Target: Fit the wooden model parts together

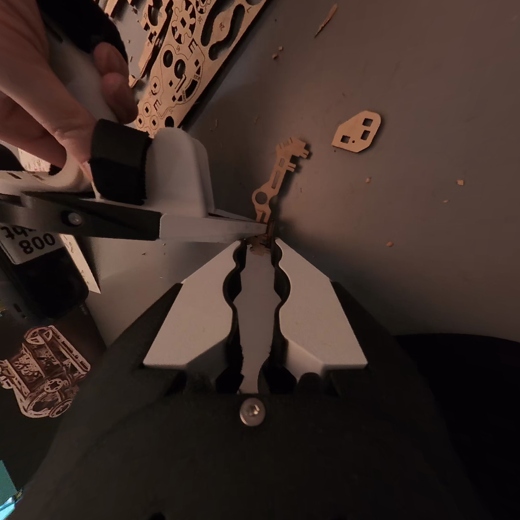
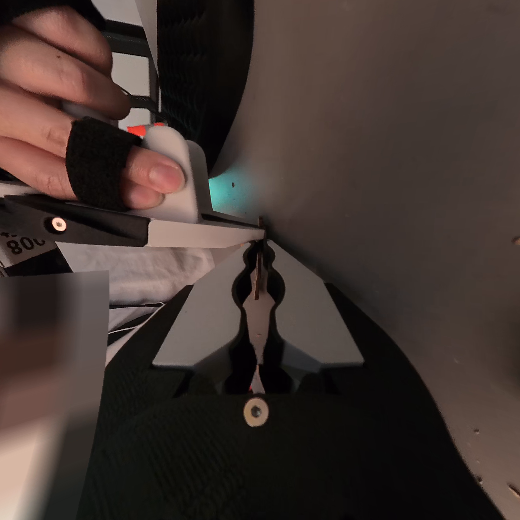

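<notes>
**Wood meets wood at a right angle between the two tips**

Plywood parts are pinched in both tools, above the grey table. The left gripper has its fingers clenched on the toothed near end of a long wooden arm, whose long axis runs straight away from the fingers, toward the far right. The right gripper comes in from the side, across that axis, with its fingers clamped on a small flat piece. In its own view this piece shows edge-on, and it is touching the arm just past the left tips.

The coming move seems to turn on this crossing. The piece's edge must line up with a slot in the arm, then be pushed square into it. Whether it is already seated is too small to tell. A loose plate and the cut-out sheet lie well apart.
</notes>
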The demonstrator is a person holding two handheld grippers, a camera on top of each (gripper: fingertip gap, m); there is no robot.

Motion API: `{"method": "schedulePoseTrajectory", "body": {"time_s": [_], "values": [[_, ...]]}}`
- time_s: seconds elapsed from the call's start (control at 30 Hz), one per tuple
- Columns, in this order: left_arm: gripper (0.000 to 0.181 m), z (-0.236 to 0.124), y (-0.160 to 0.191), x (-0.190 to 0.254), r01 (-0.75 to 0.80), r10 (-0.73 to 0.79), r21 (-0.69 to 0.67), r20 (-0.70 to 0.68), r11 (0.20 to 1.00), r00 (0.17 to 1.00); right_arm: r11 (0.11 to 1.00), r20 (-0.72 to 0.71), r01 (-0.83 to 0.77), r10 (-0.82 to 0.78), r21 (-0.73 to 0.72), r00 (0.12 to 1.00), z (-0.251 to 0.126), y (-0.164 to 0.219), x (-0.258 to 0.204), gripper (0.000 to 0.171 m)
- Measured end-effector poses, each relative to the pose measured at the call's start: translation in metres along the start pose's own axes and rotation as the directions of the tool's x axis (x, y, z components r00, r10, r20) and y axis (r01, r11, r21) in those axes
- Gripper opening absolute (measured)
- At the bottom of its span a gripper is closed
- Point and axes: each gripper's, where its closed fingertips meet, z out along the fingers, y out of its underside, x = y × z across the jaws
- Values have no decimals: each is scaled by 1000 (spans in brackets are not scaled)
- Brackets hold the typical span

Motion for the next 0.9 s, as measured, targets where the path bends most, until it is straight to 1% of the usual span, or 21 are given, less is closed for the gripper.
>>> {"method": "schedulePoseTrajectory", "body": {"time_s": [0.13, 0.27, 0.47, 0.73, 0.9], "values": [[16, 0, 0, 0, -12, 12, -10, -4, 1000, 1000, 1000, 26, -17, 17, 16, 1000, 0, 0, 0, 2], [15, 0, 0, 0, -72, 72, -5, 16, 997, 997, 1000, 35, -4, 4, -1, 999, 0, 1, -1, 2], [15, 0, 1, 0, -15, 14, -27, -22, 1000, 1000, 1000, -8, -7, 7, -16, 1000, 1, 0, 1, 1], [14, 0, 1, 0, -38, 39, -40, 10, 998, 999, 1000, 3, -9, 9, -16, 1000, 2, 0, 0, 1], [14, 0, 1, 0, -29, 30, -48, 15, 998, 999, 1000, 6, -10, 10, -19, 1000, 2, 0, 0, 1]]}}
